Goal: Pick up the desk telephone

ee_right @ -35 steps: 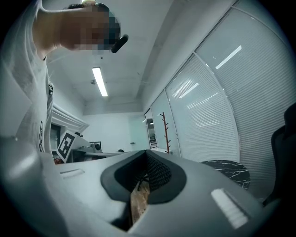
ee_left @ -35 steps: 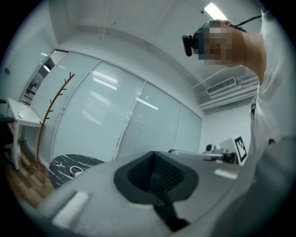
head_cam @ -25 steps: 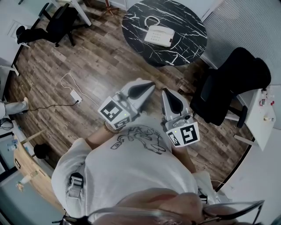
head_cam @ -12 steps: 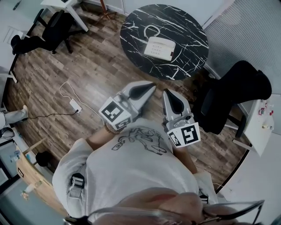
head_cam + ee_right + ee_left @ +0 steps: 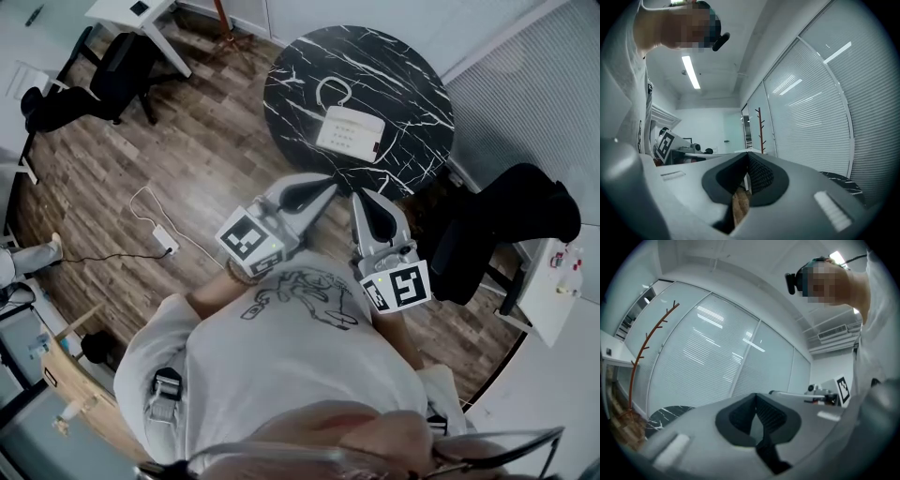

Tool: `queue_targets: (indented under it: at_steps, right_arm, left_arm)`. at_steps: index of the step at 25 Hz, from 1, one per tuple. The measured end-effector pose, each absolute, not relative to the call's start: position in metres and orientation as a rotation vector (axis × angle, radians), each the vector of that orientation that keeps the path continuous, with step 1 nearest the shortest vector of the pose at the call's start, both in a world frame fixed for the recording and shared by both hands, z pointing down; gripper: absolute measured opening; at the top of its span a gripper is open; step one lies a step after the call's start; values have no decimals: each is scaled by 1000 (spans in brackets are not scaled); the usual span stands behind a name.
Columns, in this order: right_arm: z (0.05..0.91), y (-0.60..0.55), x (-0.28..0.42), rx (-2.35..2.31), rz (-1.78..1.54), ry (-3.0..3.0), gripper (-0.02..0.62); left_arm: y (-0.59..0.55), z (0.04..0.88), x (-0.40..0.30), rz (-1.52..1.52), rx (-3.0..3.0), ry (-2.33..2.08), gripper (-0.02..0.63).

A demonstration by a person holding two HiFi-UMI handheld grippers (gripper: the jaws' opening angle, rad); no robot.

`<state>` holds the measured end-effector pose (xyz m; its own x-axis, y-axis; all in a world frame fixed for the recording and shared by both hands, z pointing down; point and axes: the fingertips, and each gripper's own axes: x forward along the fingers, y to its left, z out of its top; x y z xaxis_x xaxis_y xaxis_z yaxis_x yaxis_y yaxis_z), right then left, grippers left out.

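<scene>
— Black marbled top with white veins: the round table. We log the desk telephone on it, pale, on the half of the top nearer us, with its coiled cord looping off the far edge

— Tools?

— Both clenched: left gripper and right gripper, pads met, nothing between them (each gripper view shows only room through the slit). We hold them out level before the chest, side by side

— The bearing that matters?

— The telephone lies straight ahead of both tips, beyond them and not touching, and the table's near rim comes in between. Its long axis runs across our line of approach, dipping a little to the right in the head view

— Which hand is nearer?

— We judge neither plainly nearer; the set falls between the two lines of reach. We reckon the jaws must open first, and each short end of the set then faces one gripper
</scene>
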<state>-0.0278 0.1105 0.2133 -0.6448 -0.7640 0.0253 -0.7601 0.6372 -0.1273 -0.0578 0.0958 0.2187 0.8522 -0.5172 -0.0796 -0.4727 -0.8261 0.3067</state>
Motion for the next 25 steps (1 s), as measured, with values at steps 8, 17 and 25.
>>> queue_targets:
  at_steps: [8, 17, 25]
  right_arm:
    - [215, 42, -33, -1345, -183, 2815, 6]
    - [219, -16, -29, -1405, -181, 2808, 6]
    - [236, -43, -13, -1453, -233, 2795, 6]
  left_arm:
    - [27, 225, -63, -216, 2754, -736, 2]
    - [-31, 234, -58, -219, 2736, -686, 2]
    - [-57, 247, -48, -173, 2738, -674, 2]
